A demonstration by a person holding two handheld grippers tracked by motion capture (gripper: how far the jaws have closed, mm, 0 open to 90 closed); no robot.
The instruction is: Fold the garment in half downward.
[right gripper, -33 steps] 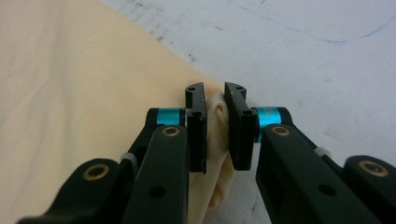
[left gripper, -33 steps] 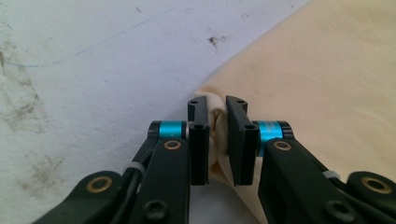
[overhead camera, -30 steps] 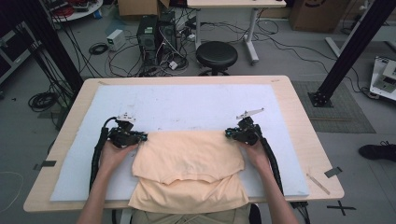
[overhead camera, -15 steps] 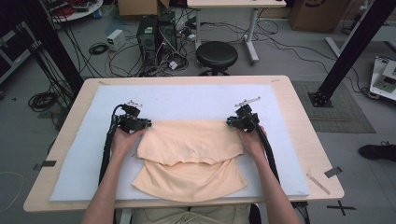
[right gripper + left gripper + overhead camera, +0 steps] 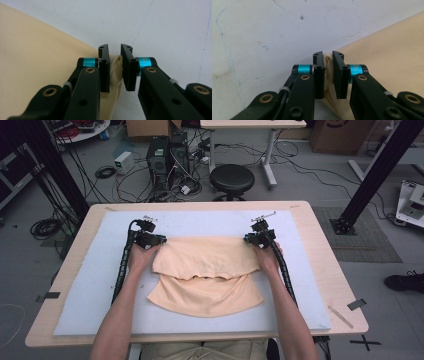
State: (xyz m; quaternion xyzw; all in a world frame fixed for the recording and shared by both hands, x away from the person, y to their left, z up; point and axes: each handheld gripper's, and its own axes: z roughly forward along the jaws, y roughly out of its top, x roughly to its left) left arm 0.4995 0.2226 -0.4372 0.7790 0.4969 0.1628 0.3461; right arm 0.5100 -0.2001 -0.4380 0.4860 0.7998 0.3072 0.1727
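Folding a peach shirt (image 5: 206, 275) on the padded surface (image 5: 90, 290).
Soft, light, limp; best gripped at corners. Left gripper (image 5: 328, 56) clamped on bunched cloth; right gripper (image 5: 115, 51) just easing open, cloth between jaws.

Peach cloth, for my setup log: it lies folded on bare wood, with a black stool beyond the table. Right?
Not on bare wood: the peach cloth lies folded on a white mat covering the table, as the high view shows. The black stool does stand beyond the table.
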